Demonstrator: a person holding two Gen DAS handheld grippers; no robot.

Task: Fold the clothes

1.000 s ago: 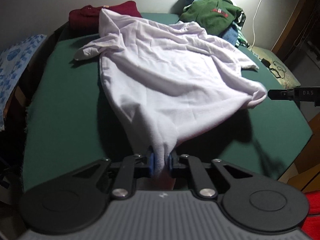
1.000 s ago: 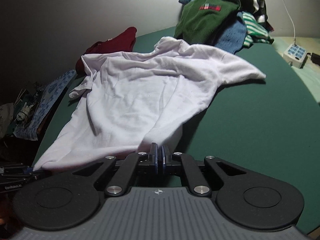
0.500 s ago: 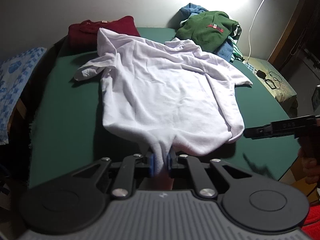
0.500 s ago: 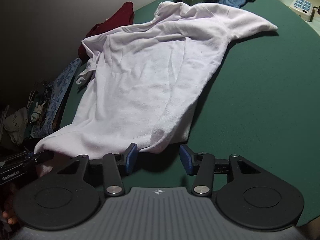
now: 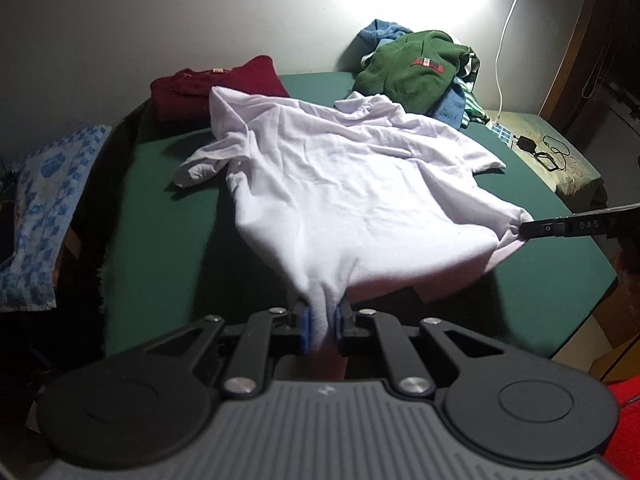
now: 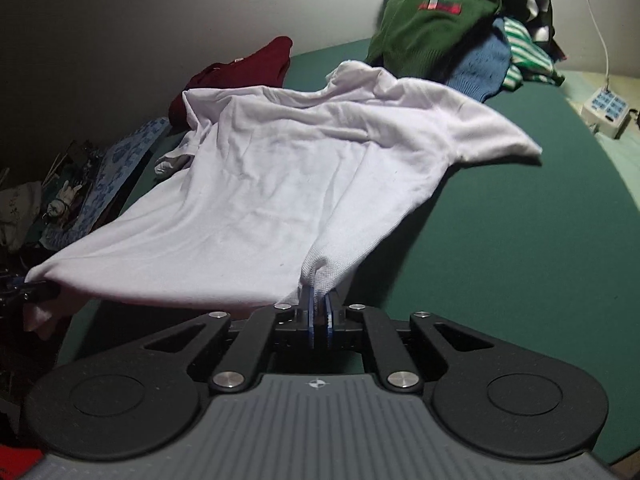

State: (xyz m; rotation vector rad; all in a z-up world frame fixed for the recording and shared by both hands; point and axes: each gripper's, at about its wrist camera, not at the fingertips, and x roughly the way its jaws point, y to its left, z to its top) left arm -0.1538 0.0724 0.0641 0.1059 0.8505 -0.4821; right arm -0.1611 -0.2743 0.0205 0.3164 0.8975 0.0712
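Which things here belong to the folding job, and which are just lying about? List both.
In the job:
white shirt, its hem lifted off the green table
left gripper, shut on the hem
right gripper, shut on the other hem corner

Lying about:
maroon garment
clothes pile, green sweater on top
power strip
blue patterned cloth

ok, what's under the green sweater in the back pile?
Under the green sweater: a blue knit and a green-white striped garment stick out at its right edge. Anything deeper in the pile is covered.
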